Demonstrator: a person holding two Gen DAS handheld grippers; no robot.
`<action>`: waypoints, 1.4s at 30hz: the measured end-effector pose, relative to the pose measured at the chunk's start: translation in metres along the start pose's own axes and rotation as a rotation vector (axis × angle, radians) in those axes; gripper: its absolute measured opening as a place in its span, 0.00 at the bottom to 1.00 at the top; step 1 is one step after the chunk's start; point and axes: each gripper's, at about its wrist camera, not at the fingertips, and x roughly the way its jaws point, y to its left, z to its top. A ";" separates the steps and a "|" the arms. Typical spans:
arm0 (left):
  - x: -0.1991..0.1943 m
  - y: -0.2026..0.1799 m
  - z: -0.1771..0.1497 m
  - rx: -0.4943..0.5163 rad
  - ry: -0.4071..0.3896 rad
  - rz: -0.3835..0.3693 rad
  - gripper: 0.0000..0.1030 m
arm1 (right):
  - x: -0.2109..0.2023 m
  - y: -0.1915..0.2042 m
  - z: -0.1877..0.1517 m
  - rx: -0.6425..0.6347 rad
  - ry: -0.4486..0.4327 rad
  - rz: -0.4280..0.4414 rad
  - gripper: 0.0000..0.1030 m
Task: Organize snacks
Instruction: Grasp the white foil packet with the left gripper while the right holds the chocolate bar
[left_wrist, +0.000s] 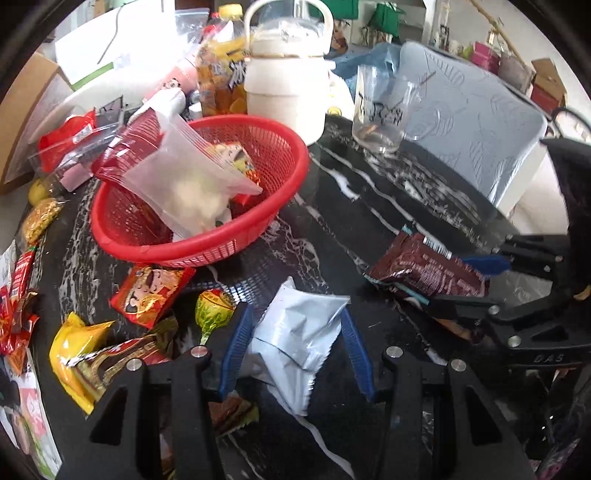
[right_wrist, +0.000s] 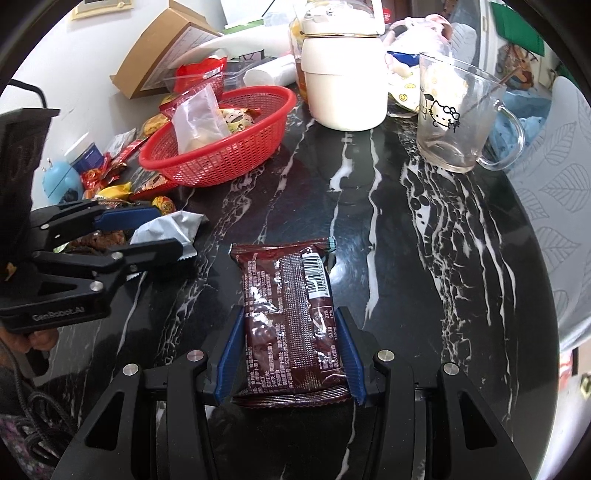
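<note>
A red basket holds a clear zip bag and a few snacks on the black marble table. My left gripper has its blue pads on both sides of a silver-white snack packet, which also shows in the right wrist view. My right gripper is shut on a dark brown snack packet, which lies flat on the table and also shows in the left wrist view.
Loose snacks lie left of the basket. A cream jug, a glass mug, a drink bottle and a cardboard box stand behind. A pale blue chair is at the table's right edge.
</note>
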 end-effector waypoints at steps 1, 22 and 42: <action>0.003 -0.001 0.000 0.009 0.010 -0.003 0.48 | 0.000 0.000 0.000 -0.003 0.000 -0.001 0.46; -0.012 -0.030 -0.026 -0.014 0.043 -0.074 0.43 | -0.010 0.007 -0.018 0.001 0.000 -0.010 0.46; -0.028 -0.048 -0.059 -0.041 0.062 -0.045 0.48 | -0.027 0.027 -0.054 -0.007 0.012 -0.060 0.52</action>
